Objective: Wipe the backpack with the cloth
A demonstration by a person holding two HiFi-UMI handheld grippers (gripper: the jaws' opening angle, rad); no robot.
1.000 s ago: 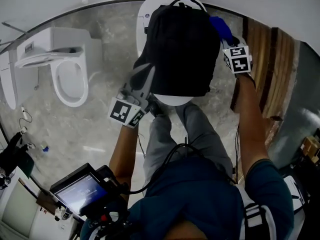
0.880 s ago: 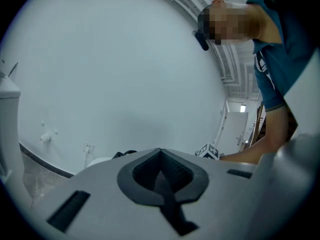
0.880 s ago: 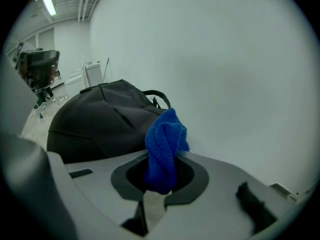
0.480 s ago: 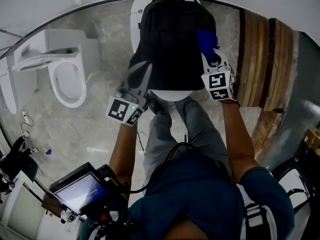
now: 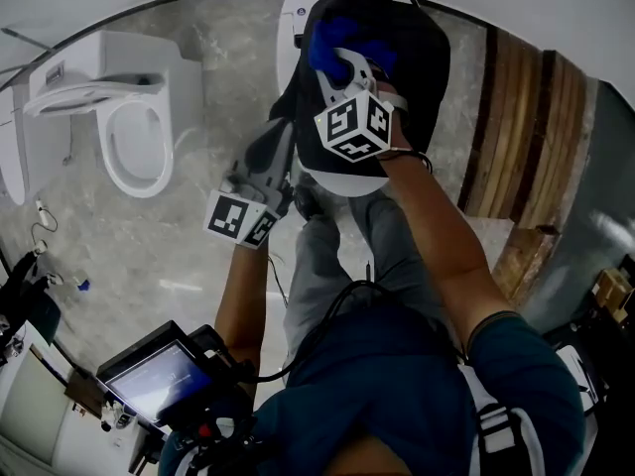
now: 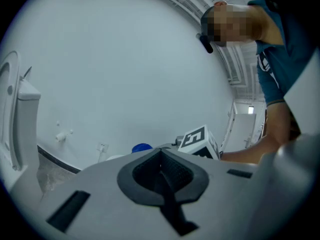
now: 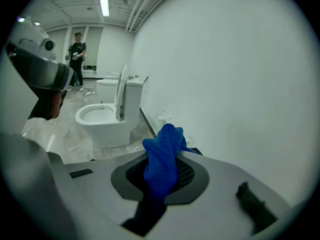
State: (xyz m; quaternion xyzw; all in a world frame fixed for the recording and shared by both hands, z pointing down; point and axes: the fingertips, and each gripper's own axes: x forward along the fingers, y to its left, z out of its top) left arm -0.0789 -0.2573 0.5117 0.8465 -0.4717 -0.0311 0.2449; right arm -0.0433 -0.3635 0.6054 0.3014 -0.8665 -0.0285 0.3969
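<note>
A black backpack (image 5: pixel 419 59) lies on a white round seat (image 5: pixel 342 183) against the wall. My right gripper (image 5: pixel 342 62) is shut on a blue cloth (image 5: pixel 337 43) and presses it onto the upper middle of the backpack. In the right gripper view the cloth (image 7: pixel 162 156) bunches up out of the closed jaws (image 7: pixel 160 176). My left gripper (image 5: pixel 285 132) is at the backpack's lower left corner, jaws shut, and the corner is drawn out toward it. In the left gripper view the pads (image 6: pixel 161 171) meet, and the cloth (image 6: pixel 142 147) shows beyond them.
A white toilet (image 5: pixel 134 137) with its lid up stands to the left on the marble floor. Wooden slats (image 5: pixel 526 137) run along the right. The person's legs are under the seat, and a screen device (image 5: pixel 159 380) hangs at lower left. Another person (image 7: pixel 77 49) stands far off.
My right gripper has swept the blue cloth leftward from the backpack's upper right edge to its upper middle. The left gripper has stayed at the lower left corner.
</note>
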